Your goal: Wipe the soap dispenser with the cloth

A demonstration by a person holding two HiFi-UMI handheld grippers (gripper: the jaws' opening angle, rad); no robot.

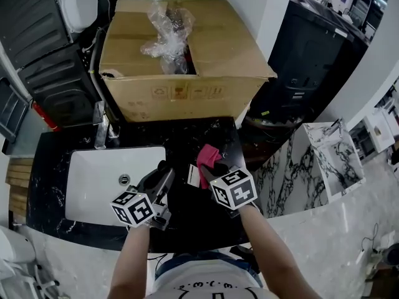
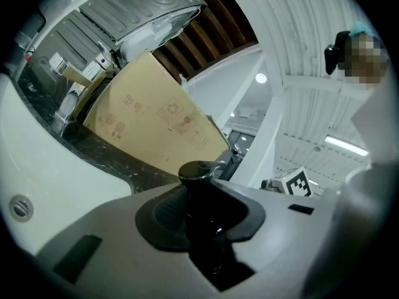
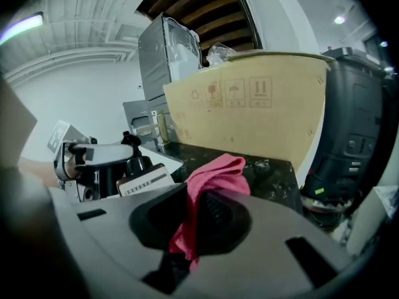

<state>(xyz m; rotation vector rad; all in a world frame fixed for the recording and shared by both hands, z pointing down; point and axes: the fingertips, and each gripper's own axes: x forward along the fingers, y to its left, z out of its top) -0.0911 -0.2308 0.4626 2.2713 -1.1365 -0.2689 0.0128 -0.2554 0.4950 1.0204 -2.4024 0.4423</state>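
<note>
The soap dispenser [image 1: 192, 177] is black with a white label and stands on the dark counter just right of the sink. My left gripper [image 1: 164, 177] is shut on its pump neck, and the black pump head [image 2: 198, 172] sticks up between the jaws. In the right gripper view the dispenser [image 3: 134, 162] shows to the left, with the left gripper around it. My right gripper [image 1: 213, 167] is shut on a pink cloth [image 1: 209, 156]. The cloth [image 3: 218, 173] bunches up out of the jaws, close beside the dispenser on its right; contact between them cannot be told.
A white sink [image 1: 93, 179] with a chrome faucet [image 1: 102, 126] lies to the left. A large cardboard box [image 1: 187, 73] with crumpled plastic wrap [image 1: 165, 33] fills the back of the black counter [image 1: 206, 220]. A black bin [image 1: 312, 55] stands beyond the counter's right edge.
</note>
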